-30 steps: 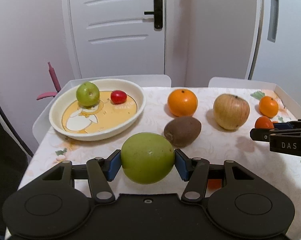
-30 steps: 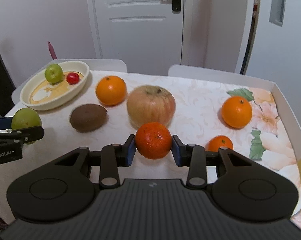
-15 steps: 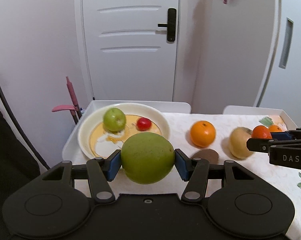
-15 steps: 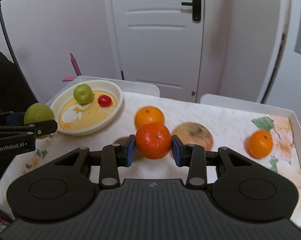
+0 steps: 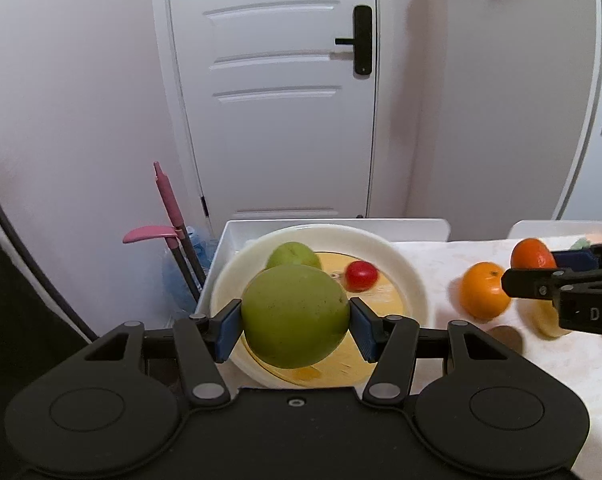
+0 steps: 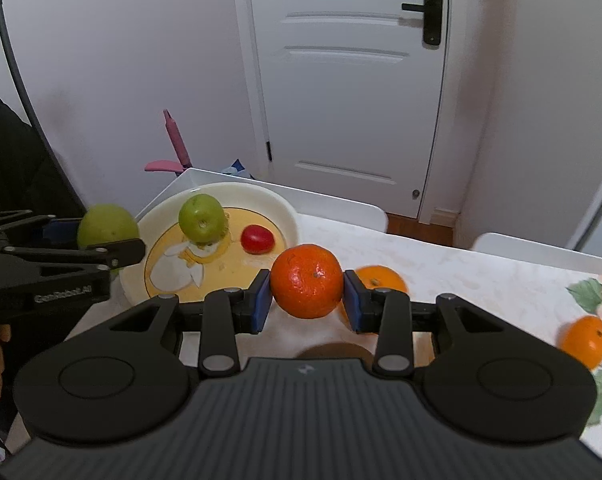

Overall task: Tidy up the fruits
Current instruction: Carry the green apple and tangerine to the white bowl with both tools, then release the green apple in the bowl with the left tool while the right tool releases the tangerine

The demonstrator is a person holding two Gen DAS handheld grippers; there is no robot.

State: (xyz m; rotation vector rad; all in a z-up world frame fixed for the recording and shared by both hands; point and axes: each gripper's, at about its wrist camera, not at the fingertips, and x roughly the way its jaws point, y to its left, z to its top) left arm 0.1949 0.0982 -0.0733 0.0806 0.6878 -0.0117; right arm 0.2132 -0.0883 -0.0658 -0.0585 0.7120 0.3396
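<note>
Over the plate, left wrist view: my left gripper (image 5: 295,316) grasps the large green fruit (image 5: 295,316), both blue pads pressed on its sides.
Plate (image 5: 415,280): just beyond, holding a small green apple (image 5: 295,254) and a red fruit (image 5: 361,275).
Right side: my right gripper (image 5: 541,268), tangerine (image 5: 527,254) in it, an orange (image 5: 483,290) beyond.
Right wrist view, right gripper (image 6: 307,282): clenched on the tangerine (image 6: 307,282) above the table (image 6: 481,280).
Far left: plate (image 6: 289,210) with apple (image 6: 203,217) and red fruit (image 6: 257,239).
Left edge: left gripper (image 6: 101,236) holding the green fruit (image 6: 107,224) beside the rim.
Right, near: another orange (image 6: 585,340) on the cloth.

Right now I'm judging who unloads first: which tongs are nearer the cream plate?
Left. The left tongs hold the green fruit over the plate; the right tongs hold a mandarin beside it.
</note>
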